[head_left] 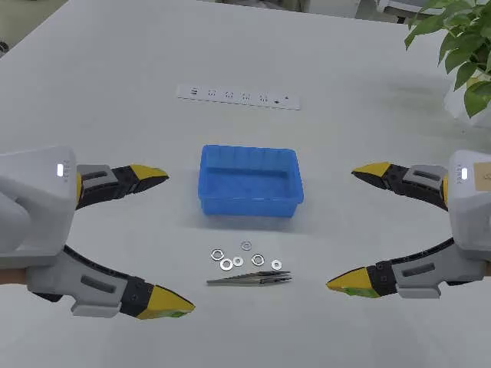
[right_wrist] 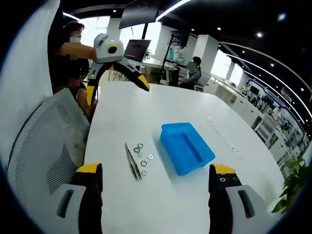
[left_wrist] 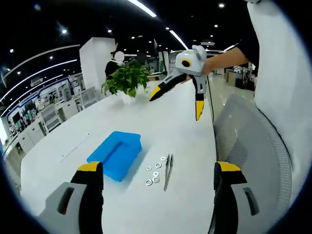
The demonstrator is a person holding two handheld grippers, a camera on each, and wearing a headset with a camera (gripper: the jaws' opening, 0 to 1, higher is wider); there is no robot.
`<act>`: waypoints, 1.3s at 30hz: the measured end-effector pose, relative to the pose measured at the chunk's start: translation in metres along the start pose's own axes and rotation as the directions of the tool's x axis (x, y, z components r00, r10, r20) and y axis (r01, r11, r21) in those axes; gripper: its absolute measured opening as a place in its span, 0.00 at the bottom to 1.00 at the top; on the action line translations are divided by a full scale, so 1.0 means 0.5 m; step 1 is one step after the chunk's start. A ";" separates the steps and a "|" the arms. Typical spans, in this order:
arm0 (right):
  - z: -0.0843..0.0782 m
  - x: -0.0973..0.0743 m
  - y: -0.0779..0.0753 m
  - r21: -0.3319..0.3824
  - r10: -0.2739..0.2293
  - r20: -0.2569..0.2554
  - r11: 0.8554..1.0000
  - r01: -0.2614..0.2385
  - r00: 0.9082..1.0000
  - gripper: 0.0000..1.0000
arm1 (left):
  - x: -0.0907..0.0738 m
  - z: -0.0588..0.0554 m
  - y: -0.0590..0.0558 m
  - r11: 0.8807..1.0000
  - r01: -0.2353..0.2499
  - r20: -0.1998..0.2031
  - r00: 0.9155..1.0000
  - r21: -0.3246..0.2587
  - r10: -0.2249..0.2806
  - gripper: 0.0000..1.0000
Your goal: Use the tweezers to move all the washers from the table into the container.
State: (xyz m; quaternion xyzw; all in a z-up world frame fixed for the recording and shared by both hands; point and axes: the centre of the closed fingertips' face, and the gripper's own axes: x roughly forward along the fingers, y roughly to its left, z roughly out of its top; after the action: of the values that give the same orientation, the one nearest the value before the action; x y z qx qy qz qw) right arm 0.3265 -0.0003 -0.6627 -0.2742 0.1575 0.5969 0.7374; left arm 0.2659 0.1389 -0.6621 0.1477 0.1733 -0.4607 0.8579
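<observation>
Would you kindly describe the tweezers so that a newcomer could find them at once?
A blue container sits in the middle of the white table. On its near side lies a cluster of washers, with the tweezers along the cluster's near edge. They are the one long, thin metal strip among small rings.

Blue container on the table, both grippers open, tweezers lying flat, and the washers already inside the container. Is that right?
Not quite: the washers lie on the table, between the blue container and the tweezers, not inside it, as the head view shows. The left gripper and right gripper are open, as you said.
</observation>
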 end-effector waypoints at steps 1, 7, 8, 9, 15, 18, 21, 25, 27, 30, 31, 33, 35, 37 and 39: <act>0.000 0.000 -0.001 0.001 -0.002 0.001 1.000 0.002 1.000 0.88 | 0.000 -0.002 -0.001 1.000 0.001 -0.002 1.000 -0.001 -0.001 1.00; 0.001 0.000 -0.002 0.006 -0.005 0.001 1.000 0.005 1.000 0.87 | -0.002 -0.006 0.004 1.000 -0.015 -0.006 1.000 0.019 0.015 1.00; 0.000 0.000 -0.002 0.006 -0.005 0.000 1.000 0.005 1.000 0.87 | -0.002 -0.005 0.004 1.000 -0.015 -0.002 1.000 0.014 0.015 1.00; -0.001 0.000 0.000 0.009 -0.003 -0.002 1.000 0.003 1.000 0.87 | -0.001 -0.004 0.005 1.000 -0.015 0.003 1.000 0.007 0.015 1.00; -0.010 0.006 0.012 0.009 0.012 -0.016 1.000 -0.012 1.000 0.87 | 0.000 -0.014 0.004 1.000 -0.012 -0.015 1.000 0.001 0.012 1.00; -0.011 0.009 0.016 0.007 0.019 -0.019 1.000 -0.019 1.000 0.86 | -0.001 -0.016 0.004 1.000 -0.018 -0.015 1.000 -0.005 0.018 1.00; -0.011 0.012 0.019 0.007 0.025 -0.018 1.000 -0.025 1.000 0.86 | 0.002 -0.017 0.008 0.999 -0.030 -0.015 0.999 -0.011 0.030 1.00; -0.014 0.017 0.026 0.007 0.033 -0.019 0.999 -0.032 0.999 0.86 | 0.008 -0.018 0.009 0.999 -0.031 -0.022 0.999 -0.011 0.030 1.00; -0.014 0.019 0.032 0.013 0.042 -0.016 0.999 -0.042 0.999 0.86 | 0.010 -0.024 0.008 0.999 -0.034 -0.035 0.999 0.005 0.034 1.00; -0.018 0.022 0.038 0.011 0.043 -0.020 0.999 -0.043 0.999 0.86 | 0.010 -0.029 0.006 0.999 -0.042 -0.036 0.998 0.014 0.043 1.00; -0.019 0.023 0.039 0.015 0.045 -0.019 0.999 -0.044 0.999 0.86 | 0.010 -0.032 0.006 0.999 -0.044 -0.035 0.998 0.005 0.044 1.00; -0.024 0.026 0.042 0.021 0.047 -0.020 0.999 -0.046 0.999 0.86 | 0.012 -0.044 0.006 0.999 -0.049 -0.037 0.998 -0.020 0.048 1.00; -0.032 0.030 0.045 0.028 0.050 -0.026 0.998 -0.049 0.998 0.85 | 0.011 -0.061 0.008 0.998 -0.058 -0.056 0.997 -0.030 0.057 1.00; -0.039 0.032 0.052 0.045 0.066 -0.032 0.997 -0.065 0.997 0.82 | 0.006 -0.074 0.019 0.995 -0.090 -0.077 0.993 -0.033 0.087 1.00; -0.043 0.036 0.057 0.046 0.073 -0.030 0.996 -0.071 0.997 0.77 | 0.003 -0.082 0.025 0.993 -0.102 -0.079 0.992 -0.055 0.098 1.00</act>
State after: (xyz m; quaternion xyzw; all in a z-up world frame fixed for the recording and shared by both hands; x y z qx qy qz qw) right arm 0.3054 0.0048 -0.6961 -0.2611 0.1924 0.6149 0.7188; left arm 0.2704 0.1616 -0.6984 0.1484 0.2116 -0.4058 0.8767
